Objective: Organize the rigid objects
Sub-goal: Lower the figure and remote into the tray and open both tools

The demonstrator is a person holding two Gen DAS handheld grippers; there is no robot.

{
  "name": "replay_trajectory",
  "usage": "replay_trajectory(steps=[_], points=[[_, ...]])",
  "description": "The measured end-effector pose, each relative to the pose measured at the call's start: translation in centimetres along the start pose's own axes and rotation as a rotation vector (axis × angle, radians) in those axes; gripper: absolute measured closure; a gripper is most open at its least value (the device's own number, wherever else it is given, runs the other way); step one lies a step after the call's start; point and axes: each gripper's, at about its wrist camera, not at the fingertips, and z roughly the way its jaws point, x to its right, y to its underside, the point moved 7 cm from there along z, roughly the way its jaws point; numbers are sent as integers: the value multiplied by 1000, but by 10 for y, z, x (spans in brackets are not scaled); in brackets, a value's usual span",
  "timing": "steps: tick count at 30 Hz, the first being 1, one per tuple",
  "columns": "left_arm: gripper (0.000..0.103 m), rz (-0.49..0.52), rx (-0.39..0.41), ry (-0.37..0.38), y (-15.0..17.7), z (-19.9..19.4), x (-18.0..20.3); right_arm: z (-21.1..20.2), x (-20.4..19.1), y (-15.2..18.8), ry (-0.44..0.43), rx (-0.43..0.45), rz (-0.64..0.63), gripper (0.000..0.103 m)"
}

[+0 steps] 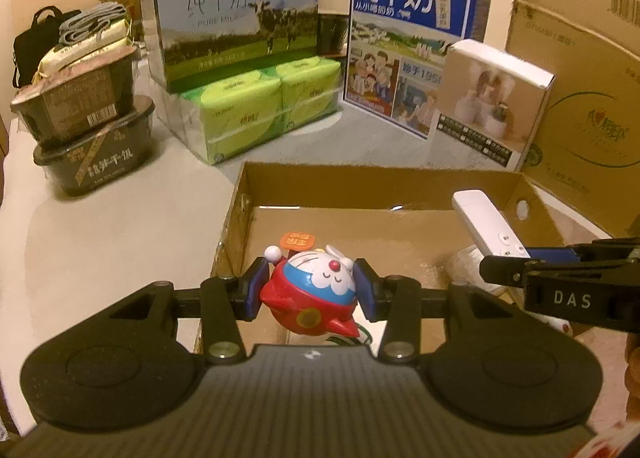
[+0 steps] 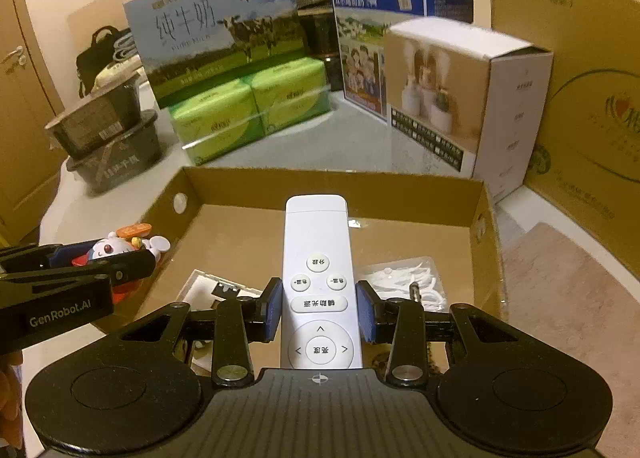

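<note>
My left gripper (image 1: 311, 291) is shut on a red, blue and white cartoon cat toy (image 1: 310, 290), held over the near left corner of an open cardboard box (image 1: 360, 182). The same toy (image 2: 120, 248) shows at the left edge of the right wrist view, in the left gripper (image 2: 116, 262). My right gripper (image 2: 320, 308) is shut on a white remote control (image 2: 318, 278), which points out over the box (image 2: 320, 186). From the left wrist view, the remote (image 1: 486, 224) and the right gripper (image 1: 512, 262) come in from the right.
Inside the box lie a white packet of cable (image 2: 408, 280) and a small white carton (image 2: 218, 288). Behind it stand two milk cartons (image 1: 236, 18) (image 1: 412, 38), green tissue packs (image 1: 256, 106), a white product box (image 1: 492, 102), stacked black food tubs (image 1: 88, 126) and a large cardboard carton (image 1: 580, 78).
</note>
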Motion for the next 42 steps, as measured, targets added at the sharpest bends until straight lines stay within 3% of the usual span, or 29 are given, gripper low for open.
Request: replay_trajectory(steps=[7, 9, 30, 33, 35, 42], points=[[61, -11, 3, -4, 2, 12, -2, 16, 1, 1, -1, -20, 2, 64], [54, -15, 12, -7, -1, 11, -1, 17, 0, 1, -2, -24, 3, 64], [52, -17, 27, -21, 3, -8, -13, 13, -11, 2, -26, -6, -4, 64], [43, -20, 26, -25, 7, -11, -15, 10, -12, 1, -19, 8, -14, 52], [42, -25, 25, -27, 10, -15, -16, 6, -10, 1, -14, 21, -8, 47], [41, -45, 34, -27, 20, -44, -16, -17, -3, 4, 15, 34, -6, 44]])
